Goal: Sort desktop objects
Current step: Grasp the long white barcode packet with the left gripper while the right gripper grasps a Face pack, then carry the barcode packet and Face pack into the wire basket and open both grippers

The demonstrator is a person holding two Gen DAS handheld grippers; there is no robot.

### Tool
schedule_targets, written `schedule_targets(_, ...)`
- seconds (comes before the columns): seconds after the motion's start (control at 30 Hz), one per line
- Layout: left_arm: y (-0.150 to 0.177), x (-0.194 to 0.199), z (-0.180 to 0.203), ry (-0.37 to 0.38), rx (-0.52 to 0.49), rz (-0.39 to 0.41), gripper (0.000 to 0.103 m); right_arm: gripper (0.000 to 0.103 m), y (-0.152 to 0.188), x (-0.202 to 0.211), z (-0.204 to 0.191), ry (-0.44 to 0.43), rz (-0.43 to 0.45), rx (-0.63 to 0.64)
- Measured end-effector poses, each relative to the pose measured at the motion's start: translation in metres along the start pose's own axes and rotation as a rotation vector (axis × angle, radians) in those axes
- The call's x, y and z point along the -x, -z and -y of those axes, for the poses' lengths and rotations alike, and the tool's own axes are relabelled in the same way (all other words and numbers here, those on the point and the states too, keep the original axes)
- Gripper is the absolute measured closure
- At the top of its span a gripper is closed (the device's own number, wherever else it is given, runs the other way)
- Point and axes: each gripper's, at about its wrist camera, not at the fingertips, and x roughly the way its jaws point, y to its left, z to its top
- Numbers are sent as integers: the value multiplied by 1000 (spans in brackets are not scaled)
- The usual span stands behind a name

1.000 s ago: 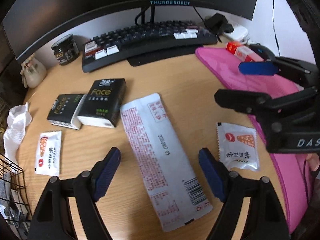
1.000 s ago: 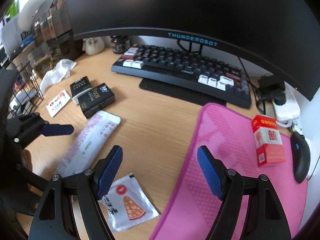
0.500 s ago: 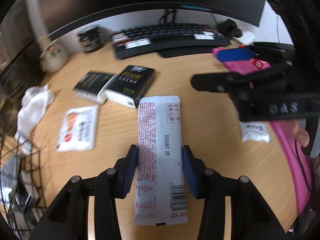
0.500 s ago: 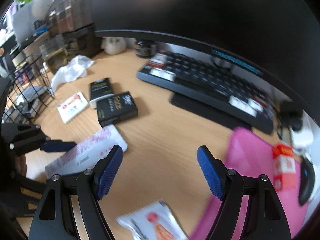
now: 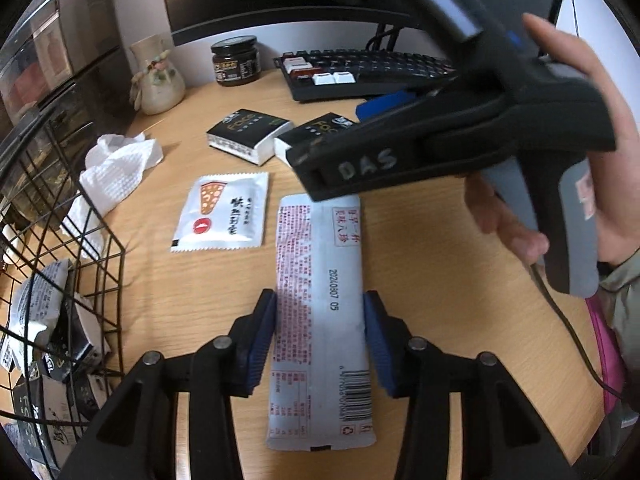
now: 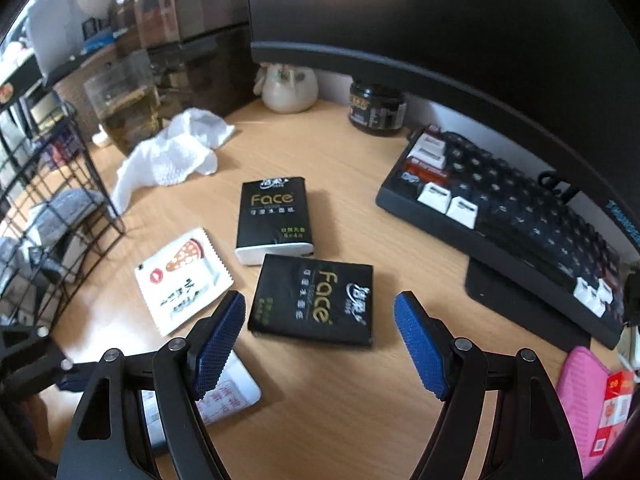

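Between left gripper point(image 5: 320, 336) pads, wrapper point(image 5: 320, 312) lengthwise

Bare wooden counter point(image 6: 340, 420) lies open between the right tongs point(image 6: 320, 344) and the black keyboard point(image 6: 520, 232). Ahead of them sit two black tissue packs point(image 6: 312, 304), touching. To the left, a black wire basket point(image 5: 60, 280) walls the edge, with a crumpled white paper towel point(image 6: 172, 160) just beside it.

Dim, soft indoor light; fisheye-warped edges, slight motion blur.
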Motion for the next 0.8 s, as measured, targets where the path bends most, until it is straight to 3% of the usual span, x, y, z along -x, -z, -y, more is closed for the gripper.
schedule_targets(0.1,1,1,-2,-2,4,3,54,27,3,-10,-3,-15,-37,16)
schedule_targets(0.13,2,1,-3,-2,5,4,54,37,4,-8,-1,-44,-38,2)
schedule_targets(0.17,2,2,-3,-3,8,5,54,40,3,-6,1,-48,-37,-6)
schedule_targets(0.3,2,2,-2,-15,9,4,55,40,8,3,7,-87,-33,-49)
schedule_targets(0.5,-2,14,7,-24,-2,29,55,40,22,33,13,-77,11,-57)
schedule_targets(0.8,-24,68,18,-50,-11,154,55,40,36,109,20,-45,135,-63)
